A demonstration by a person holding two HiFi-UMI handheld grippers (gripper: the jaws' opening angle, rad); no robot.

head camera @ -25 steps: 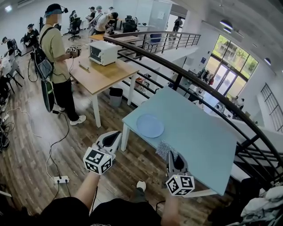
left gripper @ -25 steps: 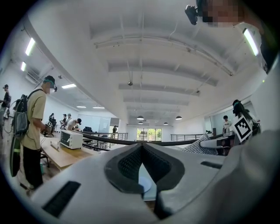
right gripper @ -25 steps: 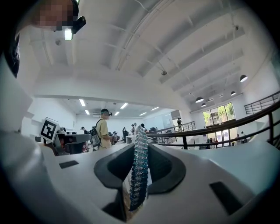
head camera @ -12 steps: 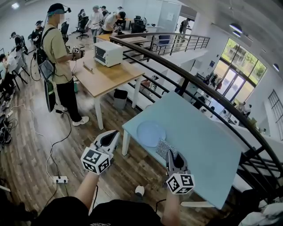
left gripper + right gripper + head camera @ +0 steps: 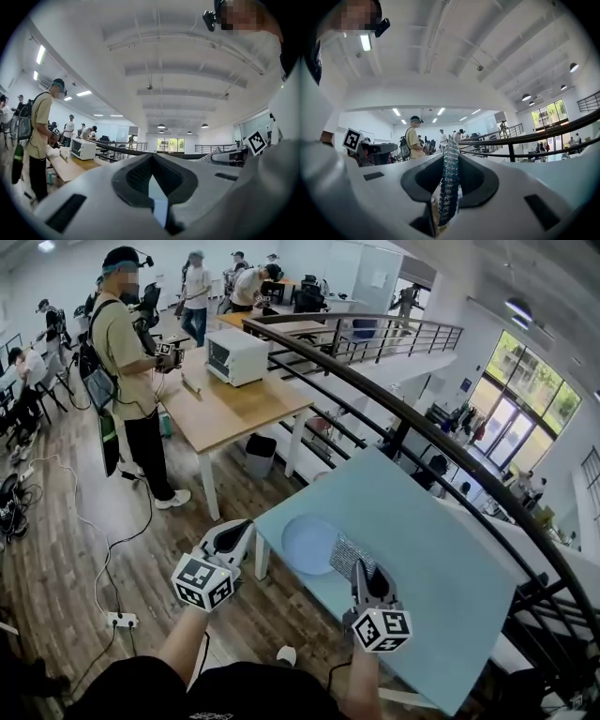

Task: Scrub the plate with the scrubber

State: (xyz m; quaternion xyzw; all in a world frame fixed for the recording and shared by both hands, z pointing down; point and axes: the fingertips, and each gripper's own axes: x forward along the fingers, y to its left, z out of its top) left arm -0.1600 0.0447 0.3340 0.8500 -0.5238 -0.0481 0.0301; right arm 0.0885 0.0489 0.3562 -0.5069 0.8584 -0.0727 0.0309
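A round pale blue plate [image 5: 307, 545] lies near the front left corner of the light blue table [image 5: 422, 559]. My right gripper [image 5: 362, 570] is shut on a mesh scrubber [image 5: 352, 555], which hangs just over the plate's right edge. In the right gripper view the scrubber [image 5: 450, 180] stands edge-on, pinched between the jaws of the right gripper [image 5: 451, 154]. My left gripper [image 5: 238, 531] is held over the floor left of the table corner, its jaws together with nothing in them. The left gripper view has the left gripper [image 5: 151, 164] pointing level, with the plate hidden.
A black railing [image 5: 394, 418] runs behind the table. To the left are a wooden table [image 5: 234, 399] with a white oven [image 5: 234, 354], a person [image 5: 127, 362] standing by it and a bin [image 5: 260, 456]. A power strip [image 5: 120, 619] and cables lie on the wooden floor.
The table and plate have come closer to me. The scrubber in my right gripper now reaches the plate's right edge. My left gripper has kept its pose.
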